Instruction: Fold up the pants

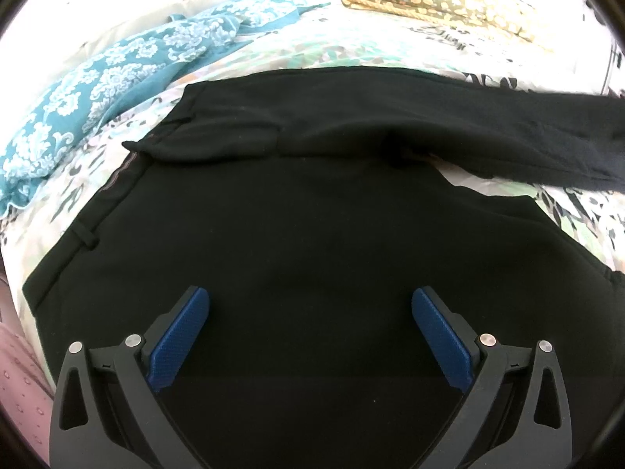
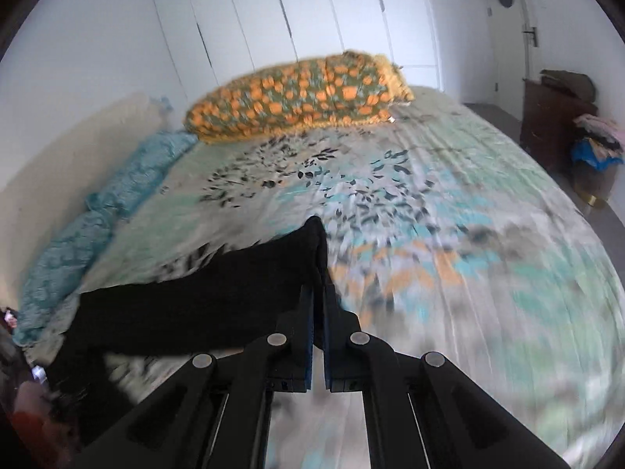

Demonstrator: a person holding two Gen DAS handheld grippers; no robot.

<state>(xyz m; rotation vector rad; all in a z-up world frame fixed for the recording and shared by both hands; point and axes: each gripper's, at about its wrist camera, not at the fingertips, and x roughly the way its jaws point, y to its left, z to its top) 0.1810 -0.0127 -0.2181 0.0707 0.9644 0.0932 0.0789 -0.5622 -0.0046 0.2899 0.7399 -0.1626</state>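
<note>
Black pants point(image 1: 312, 234) lie spread on the patterned bedsheet point(image 1: 351, 51), waistband point(image 1: 117, 179) at the left, one leg point(image 1: 508, 136) stretching to the right. My left gripper point(image 1: 310, 305) hovers open over the seat area, blue pads point(image 1: 175, 344) wide apart and empty. In the right wrist view my right gripper point(image 2: 317, 293) is shut on the end of a black pant leg point(image 2: 234, 285), which trails back to the left above the bedsheet point(image 2: 449, 234). That view is blurred by motion.
A teal floral pillow point(image 1: 97, 90) lies at the far left, also in the right wrist view point(image 2: 97, 219). An orange-and-green patterned pillow point(image 2: 300, 93) lies at the bed's far end. White wardrobe doors point(image 2: 273, 19) stand behind. A dark dresser point(image 2: 558, 117) with clothes stands right.
</note>
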